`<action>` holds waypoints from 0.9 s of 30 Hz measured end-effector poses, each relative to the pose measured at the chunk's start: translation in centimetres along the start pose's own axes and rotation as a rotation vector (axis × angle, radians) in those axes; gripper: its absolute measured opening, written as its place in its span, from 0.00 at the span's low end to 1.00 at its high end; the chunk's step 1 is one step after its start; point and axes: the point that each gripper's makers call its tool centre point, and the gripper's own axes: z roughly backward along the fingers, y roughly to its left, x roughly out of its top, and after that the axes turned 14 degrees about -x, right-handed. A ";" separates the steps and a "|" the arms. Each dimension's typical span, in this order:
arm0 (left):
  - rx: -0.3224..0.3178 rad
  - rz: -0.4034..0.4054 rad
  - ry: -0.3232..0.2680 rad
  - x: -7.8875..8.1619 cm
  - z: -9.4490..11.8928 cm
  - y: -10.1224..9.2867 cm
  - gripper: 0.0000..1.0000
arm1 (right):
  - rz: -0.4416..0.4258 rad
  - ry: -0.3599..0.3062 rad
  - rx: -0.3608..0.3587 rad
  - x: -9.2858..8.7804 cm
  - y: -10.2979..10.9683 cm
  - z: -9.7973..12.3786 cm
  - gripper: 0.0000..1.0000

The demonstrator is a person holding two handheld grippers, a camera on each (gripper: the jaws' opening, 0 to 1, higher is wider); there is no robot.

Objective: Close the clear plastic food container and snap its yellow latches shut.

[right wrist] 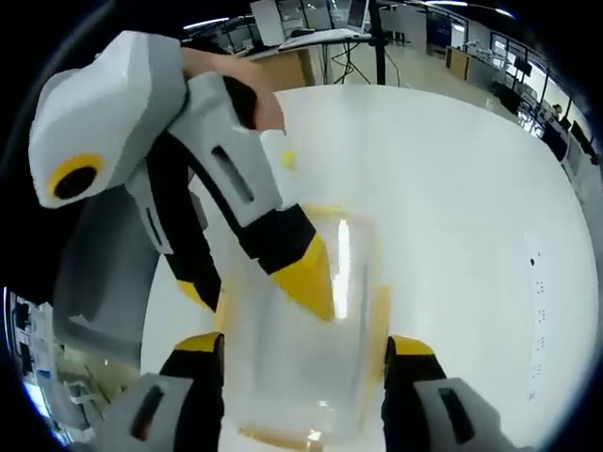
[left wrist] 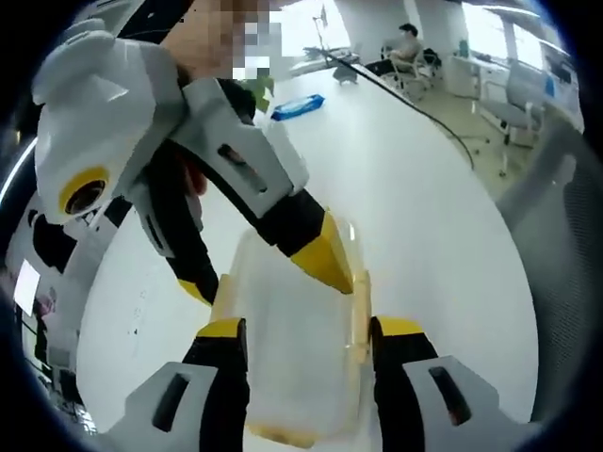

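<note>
Container [left wrist: 297, 353] lengthwise between gripper jaws

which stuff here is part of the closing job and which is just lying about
Part of the job:
clear plastic food container
yellow latches
left gripper
right gripper

Just lying about:
blue packet far up the white table
office chairs in the background

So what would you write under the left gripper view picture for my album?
Two grippers, left and right, straddle a clear plastic container with yellow latches on a white table.
</note>
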 end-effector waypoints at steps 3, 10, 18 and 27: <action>0.013 -0.025 0.016 0.1 -0.1 -0.2 0.46 | 0.006 0.017 0.011 0.0 0.0 0.0 0.68; 0.059 -0.105 0.044 0.3 -0.2 0.1 0.38 | 0.006 0.047 0.025 -0.1 0.1 -0.2 0.68; 0.041 -0.096 0.027 0.3 0.0 -0.5 0.37 | 0.011 0.083 0.070 -0.1 0.0 -0.5 0.66; 0.017 -0.134 -0.009 0.5 -0.1 -1.1 0.39 | -0.001 0.068 0.071 -0.1 0.3 -1.2 0.71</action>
